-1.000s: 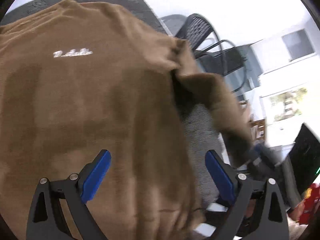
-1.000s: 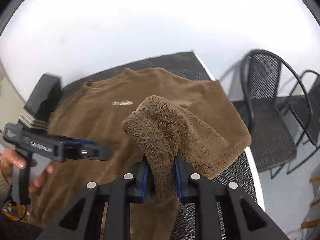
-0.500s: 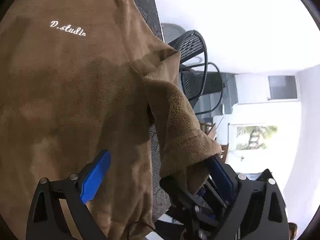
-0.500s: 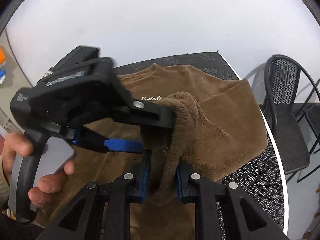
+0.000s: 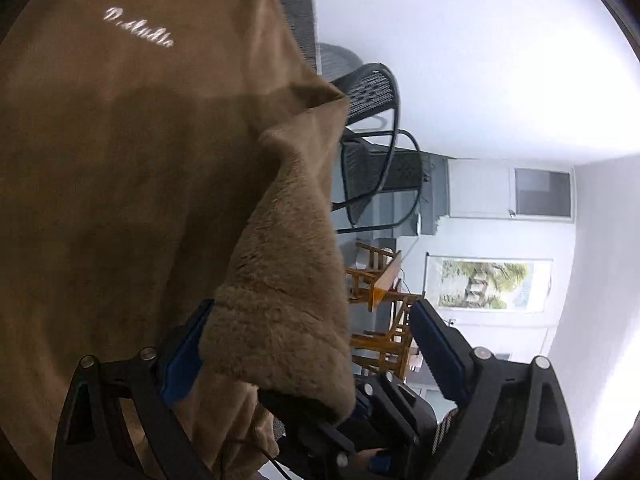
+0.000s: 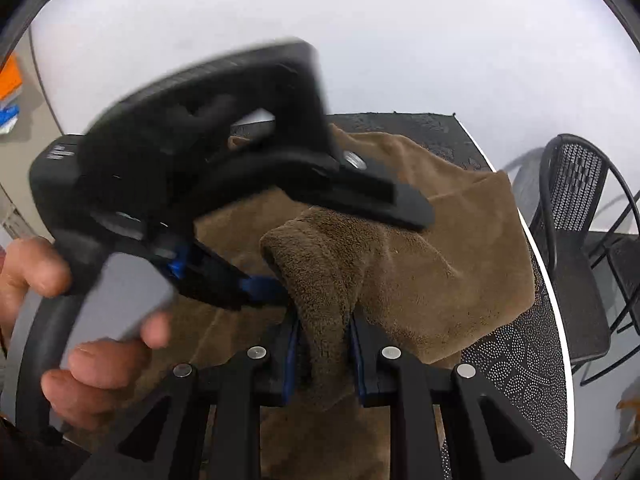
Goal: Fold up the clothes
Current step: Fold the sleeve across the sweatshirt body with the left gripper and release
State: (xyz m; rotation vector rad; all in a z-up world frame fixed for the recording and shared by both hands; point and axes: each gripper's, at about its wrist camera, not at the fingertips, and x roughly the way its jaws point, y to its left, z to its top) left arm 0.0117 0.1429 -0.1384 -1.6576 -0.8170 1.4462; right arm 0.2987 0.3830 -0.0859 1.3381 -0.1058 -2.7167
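In the left wrist view, the brown sweater (image 5: pixel 120 184) lay spread on the dark patterned table (image 5: pixel 298 8), filling the left half of the picture, with white lettering (image 5: pixel 138 32) across its chest; one sleeve (image 5: pixel 288 280) was lifted off the body of the garment and its fleecy cuff end hung between the fingers of the left gripper (image 5: pixel 312 344); the jaws stood wide and had just been closing in, the left blue pad (image 5: pixel 182 360) lay against or just beside the cuff, and the right blue pad (image 5: pixel 436 352) stood clear of the cloth, so nothing was yet clamped; below the cuff the black frame of the right gripper (image 5: pixel 360 420) crossed the picture; behind it stood black mesh chairs (image 5: pixel 376 140) and, farther off, wooden chairs (image 5: pixel 380 304) and a white wall.

In the right wrist view, the right gripper (image 6: pixel 322 356) had its jaws nearly shut on the sleeve (image 6: pixel 320 280), the fleece pinched upright between its blue pads; the left gripper (image 6: pixel 276 252), blurred, reached in from the left with one finger above the sleeve and one beside it, gripped by the person's left hand (image 6: pixel 72 320); the rest of the sweater (image 6: pixel 440 248) lay on the table (image 6: pixel 520 380), near its white-rimmed edge; a black mesh chair (image 6: pixel 580 240) stood beyond that edge.
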